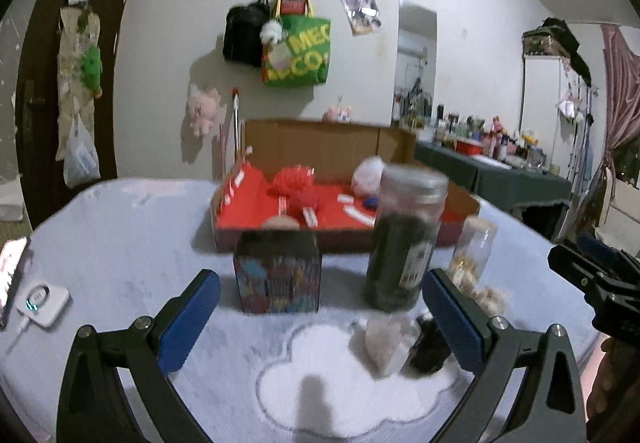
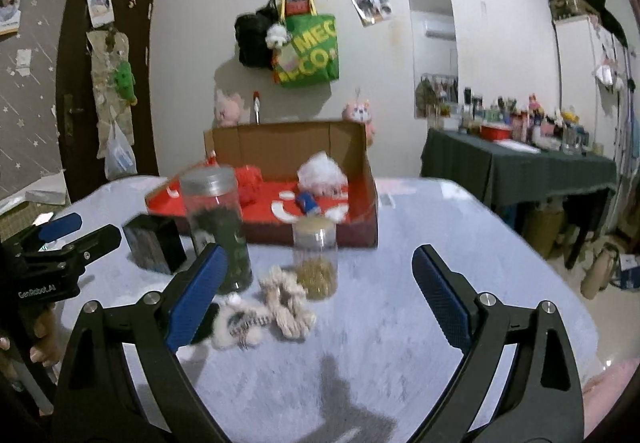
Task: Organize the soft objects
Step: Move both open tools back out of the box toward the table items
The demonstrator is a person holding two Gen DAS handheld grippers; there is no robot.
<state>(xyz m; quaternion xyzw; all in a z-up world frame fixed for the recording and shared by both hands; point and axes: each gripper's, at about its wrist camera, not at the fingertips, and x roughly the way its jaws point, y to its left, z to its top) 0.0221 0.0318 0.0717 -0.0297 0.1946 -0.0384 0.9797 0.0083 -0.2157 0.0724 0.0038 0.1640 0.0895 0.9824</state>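
A cardboard box (image 1: pixel 280 239) with a red inside stands at the back of the table; it also shows in the right wrist view (image 2: pixel 362 231). In it lie red pompoms (image 1: pixel 294 181), a white fluffy ball (image 2: pixel 320 171) and a small blue item (image 2: pixel 308 202). On the table in front lie a beige rope scrunchie (image 2: pixel 286 303), a white fuzzy scrunchie (image 2: pixel 236 325) and a dark soft item (image 1: pixel 430 347). My left gripper (image 1: pixel 320 307) is open and empty above the table. My right gripper (image 2: pixel 320 283) is open and empty, just right of the scrunchies.
A tall jar with dark contents (image 1: pixel 404 239), a small clear jar (image 2: pixel 315 257) and a colourful tin (image 1: pixel 278 273) stand before the box. A white device with a cable (image 1: pixel 40 301) lies at the left. A cluttered side table (image 2: pixel 520 163) stands at the right.
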